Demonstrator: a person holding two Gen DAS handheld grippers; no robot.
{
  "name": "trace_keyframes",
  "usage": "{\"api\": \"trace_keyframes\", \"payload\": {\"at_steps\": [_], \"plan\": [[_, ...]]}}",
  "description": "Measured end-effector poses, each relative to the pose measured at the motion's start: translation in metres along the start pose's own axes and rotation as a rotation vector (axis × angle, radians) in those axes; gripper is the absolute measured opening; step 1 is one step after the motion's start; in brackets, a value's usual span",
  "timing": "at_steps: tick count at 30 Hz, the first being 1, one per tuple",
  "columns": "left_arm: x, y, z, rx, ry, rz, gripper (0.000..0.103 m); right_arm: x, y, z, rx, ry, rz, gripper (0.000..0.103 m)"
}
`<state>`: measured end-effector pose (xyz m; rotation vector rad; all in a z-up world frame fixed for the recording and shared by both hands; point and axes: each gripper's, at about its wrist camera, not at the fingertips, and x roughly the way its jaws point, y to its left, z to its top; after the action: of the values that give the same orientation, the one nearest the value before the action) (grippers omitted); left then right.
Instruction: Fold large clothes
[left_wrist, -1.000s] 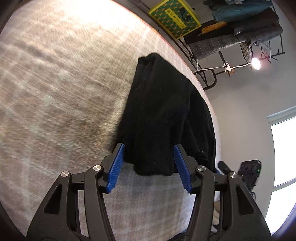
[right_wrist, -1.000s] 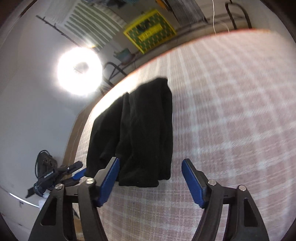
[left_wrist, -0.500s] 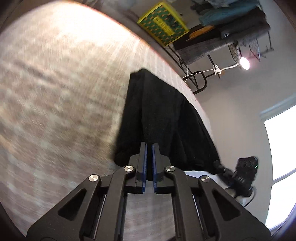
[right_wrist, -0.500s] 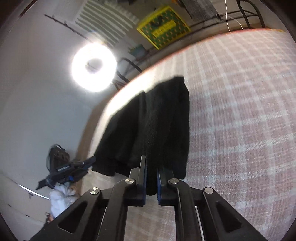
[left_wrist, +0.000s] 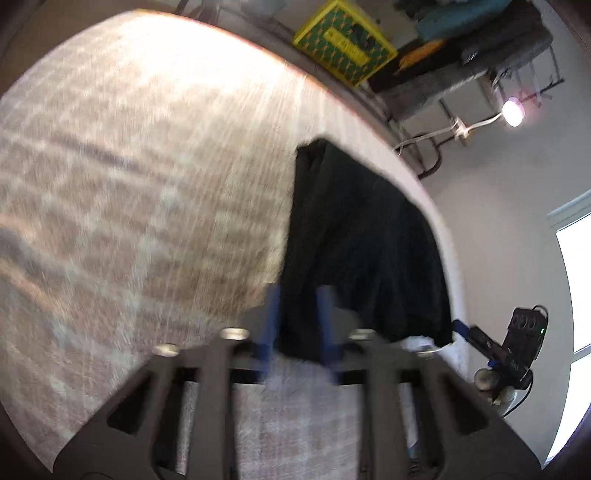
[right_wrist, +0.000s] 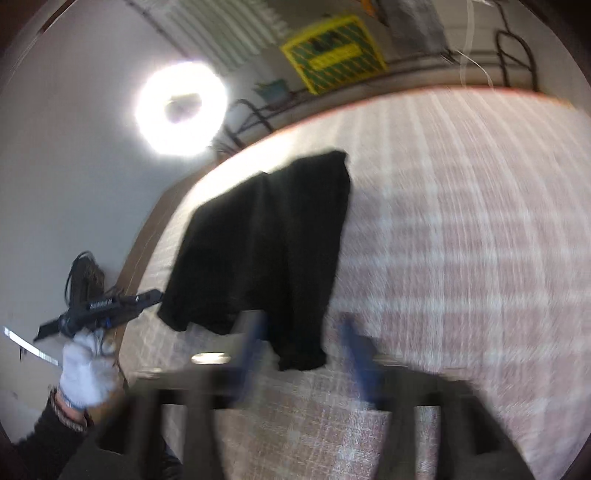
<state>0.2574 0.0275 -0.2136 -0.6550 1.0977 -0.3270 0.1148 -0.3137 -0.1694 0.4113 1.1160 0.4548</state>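
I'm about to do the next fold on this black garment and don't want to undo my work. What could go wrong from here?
1. The black garment lies near the edge of the checked surface; a tug might slide it off.
2. Both tools, left tool and right tool, are opening with the near hem between the fingers; a finger could snag and unfold it.
3. The views are blurred, so aim may be off.
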Motion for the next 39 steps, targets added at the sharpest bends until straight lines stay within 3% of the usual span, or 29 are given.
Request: {"api": "trace_keyframes", "payload": {"at_steps": [1, 6, 10, 19, 27, 28, 30, 31, 32, 34, 39], "plan": [[-0.004, -0.001, 0.006, -0.015, -0.026, -0.014, 0.052, -0.005, 0.001, 0.004, -0.016, -0.016, 0.019, 0.075], [0.002, -0.019, 0.044, -0.041, -0.063, -0.064, 0.052, -0.006, -0.012, 0.041, 0.027, -0.089, 0.064, 0.072], [0.023, -0.019, 0.066, -0.097, -0.036, -0.118, 0.056, 0.015, -0.027, 0.069, 0.115, -0.120, 0.122, 0.069], [0.072, 0.005, 0.104, -0.247, 0.023, -0.214, 0.056, 0.076, -0.049, 0.106, 0.252, -0.100, 0.165, 0.059], [0.110, -0.011, 0.114, -0.191, 0.109, -0.249, 0.056, 0.116, -0.064, 0.121, 0.306, -0.030, 0.179, 0.043], [0.112, -0.012, 0.114, -0.188, 0.111, -0.249, 0.053, 0.119, -0.066, 0.122, 0.316, -0.026, 0.188, 0.042], [0.115, -0.012, 0.112, -0.197, 0.105, -0.242, 0.038, 0.122, -0.068, 0.122, 0.327, -0.025, 0.202, 0.040], [0.116, -0.011, 0.112, -0.199, 0.101, -0.232, 0.025, 0.124, -0.068, 0.123, 0.325, -0.025, 0.200, 0.035], [0.116, -0.011, 0.111, -0.197, 0.096, -0.232, 0.022, 0.125, -0.068, 0.123, 0.322, -0.027, 0.197, 0.031], [0.112, -0.012, 0.109, -0.182, 0.072, -0.225, 0.016, 0.121, -0.068, 0.120, 0.320, -0.036, 0.193, 0.012], [0.099, -0.024, 0.107, -0.108, 0.006, -0.166, 0.012, 0.108, -0.046, 0.127, 0.218, -0.093, 0.120, 0.007]]}}
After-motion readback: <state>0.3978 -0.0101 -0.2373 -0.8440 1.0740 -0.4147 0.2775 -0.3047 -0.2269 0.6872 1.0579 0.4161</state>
